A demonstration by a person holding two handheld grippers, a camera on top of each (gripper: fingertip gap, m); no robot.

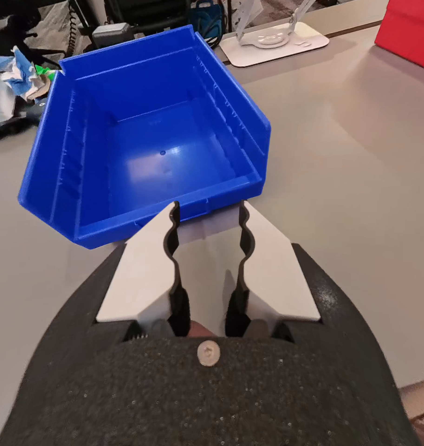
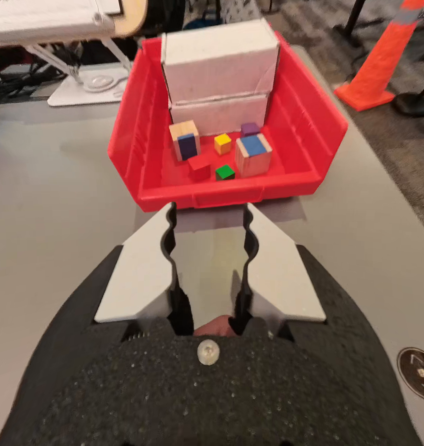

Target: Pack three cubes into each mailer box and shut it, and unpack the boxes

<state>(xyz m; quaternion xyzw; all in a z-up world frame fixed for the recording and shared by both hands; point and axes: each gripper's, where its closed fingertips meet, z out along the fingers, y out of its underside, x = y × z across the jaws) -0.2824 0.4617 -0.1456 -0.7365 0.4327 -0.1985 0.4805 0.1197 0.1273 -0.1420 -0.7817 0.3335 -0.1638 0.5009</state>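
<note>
Two white mailer boxes are sitting stacked at the back of a red bin [image 2: 133, 135], the upper mailer box [image 2: 220, 60] resting on the lower mailer box [image 2: 219, 114], both with their lids shut. In front of them, on the bin's floor, six cubes are lying loose: a wooden cube with a dark blue face [image 2: 185, 142] leaning at the left, a yellow cube [image 2: 222, 144] near the middle, a purple cube [image 2: 249, 129] just behind a larger wooden cube with a light blue top [image 2: 253, 155], a red cube [image 2: 200, 169] tilted at the front, and a green cube [image 2: 225, 173] beside it.

The right gripper [image 2: 209, 207] is hovering over the grey worktop [image 2: 49, 193] just short of the red bin's front lip, its jaws standing apart and gripping nothing. An orange cone [image 2: 379, 60] is standing on the carpet off the worktop's right edge.

The left gripper [image 1: 208, 205] is pointing at a blue bin [image 1: 61, 149], its tips appearing just in front of the low front wall, jaws likewise spread with nothing between them. The blue bin is sitting slightly askew on the worktop with only its bare floor showing. A white stand base [image 1: 276, 45] is resting farther back, and a corner of the red bin is showing at the top right of the left wrist view.
</note>
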